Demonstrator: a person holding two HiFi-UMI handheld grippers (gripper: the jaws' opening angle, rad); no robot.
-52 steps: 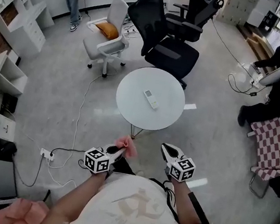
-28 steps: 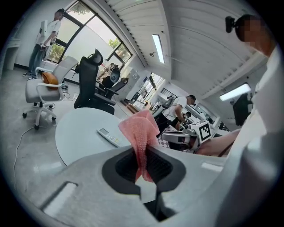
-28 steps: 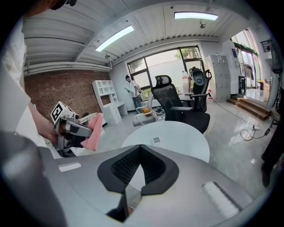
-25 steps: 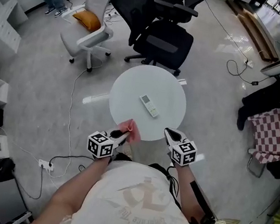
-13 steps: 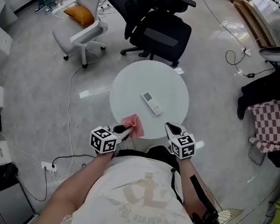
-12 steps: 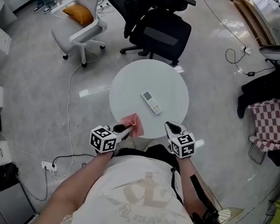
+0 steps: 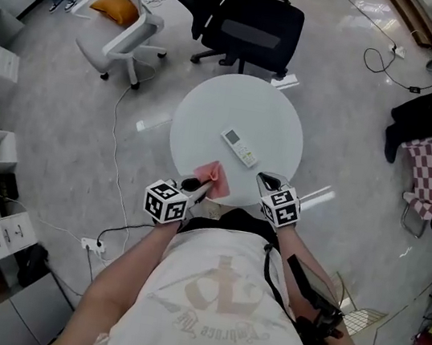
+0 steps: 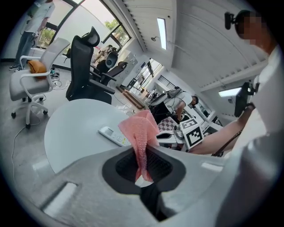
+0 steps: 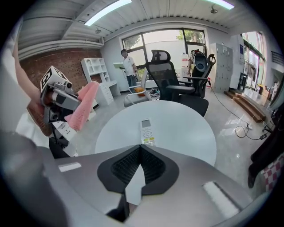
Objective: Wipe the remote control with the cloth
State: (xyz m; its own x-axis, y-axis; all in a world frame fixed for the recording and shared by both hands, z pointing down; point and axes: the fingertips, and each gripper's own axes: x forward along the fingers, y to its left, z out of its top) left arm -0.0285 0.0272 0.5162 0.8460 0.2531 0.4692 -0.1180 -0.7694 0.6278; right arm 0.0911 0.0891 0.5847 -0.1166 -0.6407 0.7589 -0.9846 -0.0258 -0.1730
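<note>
The round white table (image 7: 206, 119) is bare around the slim white remote control (image 7: 238, 148) near its middle. A black office chair (image 7: 250, 32) stands close by the far edge; both sides open onto grey floor (image 7: 67, 136).

Nubby pink cloth (image 8: 141, 133), smooth matt table (image 7: 208, 122), seemingly plastic remote (image 7: 238, 148)

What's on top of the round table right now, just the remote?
Only the remote control lies on the white table, near its middle. In the head view the pink cloth, clamped in the left gripper, and the shut right gripper cover part of the near rim.
</note>
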